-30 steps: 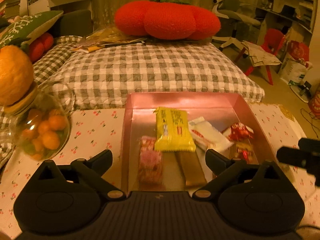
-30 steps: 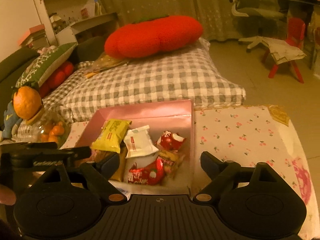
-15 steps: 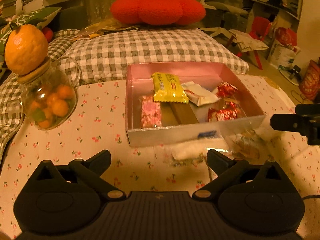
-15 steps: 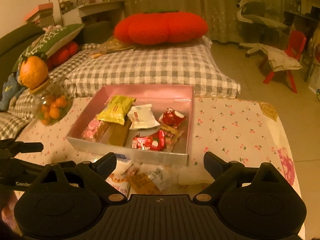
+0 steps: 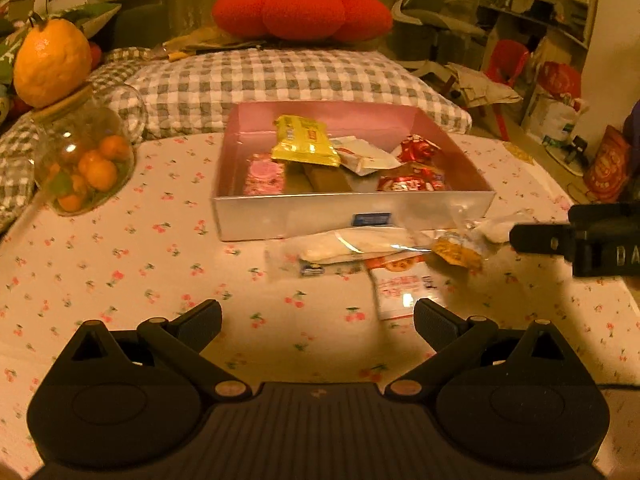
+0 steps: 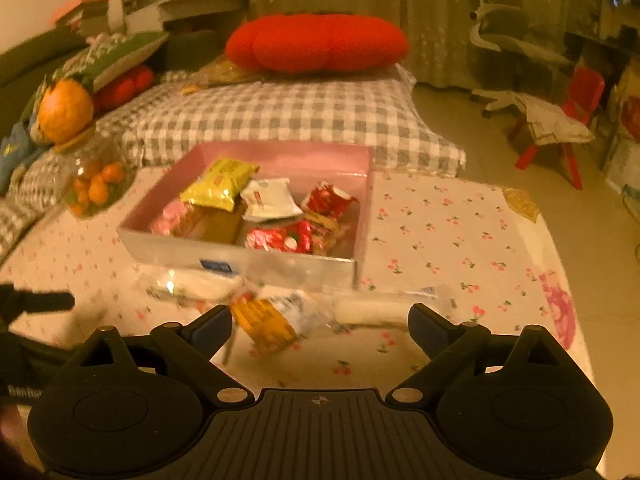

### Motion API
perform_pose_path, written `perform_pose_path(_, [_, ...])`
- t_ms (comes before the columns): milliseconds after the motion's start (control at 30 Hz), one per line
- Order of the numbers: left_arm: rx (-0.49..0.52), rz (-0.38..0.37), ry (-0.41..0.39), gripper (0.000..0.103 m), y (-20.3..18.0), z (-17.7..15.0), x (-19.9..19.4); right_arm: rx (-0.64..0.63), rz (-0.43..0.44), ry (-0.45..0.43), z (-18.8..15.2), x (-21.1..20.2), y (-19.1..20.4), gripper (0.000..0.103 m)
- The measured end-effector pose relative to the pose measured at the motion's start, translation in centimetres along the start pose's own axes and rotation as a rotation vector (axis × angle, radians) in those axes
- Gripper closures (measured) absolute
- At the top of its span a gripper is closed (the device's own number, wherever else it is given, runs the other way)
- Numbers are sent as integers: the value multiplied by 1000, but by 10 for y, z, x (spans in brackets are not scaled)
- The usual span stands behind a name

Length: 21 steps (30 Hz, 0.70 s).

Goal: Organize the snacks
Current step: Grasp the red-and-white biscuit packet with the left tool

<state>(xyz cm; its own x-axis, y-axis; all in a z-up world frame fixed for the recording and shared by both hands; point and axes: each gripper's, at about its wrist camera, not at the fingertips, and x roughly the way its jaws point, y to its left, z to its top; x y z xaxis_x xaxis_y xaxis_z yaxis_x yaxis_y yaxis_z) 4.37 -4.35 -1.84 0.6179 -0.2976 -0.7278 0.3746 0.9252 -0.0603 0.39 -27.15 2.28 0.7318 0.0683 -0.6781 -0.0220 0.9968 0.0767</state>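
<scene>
A: Snacks first. Where are they?

B: Most lie in the box, pink inside and silver outside, on the cherry-print cloth. A yellow pack sits toward the box's far side, a white pack beside it, a pink one and a brown bar nearer the front wall, and 2 red wrappers on the right.

A: And outside the box?

B: Just in front of its front wall: a clear wrapper with something white, a white-and-red packet, and an orange-brown snack in clear film. Details are blurred.

A: The tongs?

B: The left gripper has its fingers spread wide, holding nothing, over bare cloth in front of the box; the white-and-red packet lies just by its right fingertip. The right gripper is spread just as wide and empty, with the orange-brown snack between its fingers. I cannot tell if it touches.

A: Anything else near the box?

B: A glass jar of small oranges to its left, a big orange on top.
</scene>
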Motion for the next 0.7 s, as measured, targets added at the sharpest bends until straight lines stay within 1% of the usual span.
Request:
perform_pose_path(67, [-4, -17, -7, 1, -6, -1, 4, -27, -12, 8, -5, 0, -3, 6])
perform_pose_path(133, [0, -18, -13, 2, -13, -3, 7, -44, -19, 24, -8, 3, -5, 6])
perform_pose_path(267, [46, -17, -29, 6, -28, -7, 15, -63, -36, 34, -10, 7, -9, 6])
perform_pose_path(400, [83, -12, -36, 12, -40, -10, 21, -19, -16, 56, -5, 13, -14, 6])
perform_pose_path(500, [80, -32, -35, 14, -44, -8, 26, 27, -2, 74, -3, 18, -16, 6])
perform_pose_path(600, [45, -59, -27, 22, -43, -6, 32, 60, 13, 92, -1, 22, -18, 6])
perform_pose_path(667, [35, -53, -18, 32, -43, -5, 36, 78, 24, 102, 0, 25, -18, 6])
perform_pose_path(700, [32, -48, -11, 34, -43, -5, 38, 93, 32, 109, 1, 27, -19, 6])
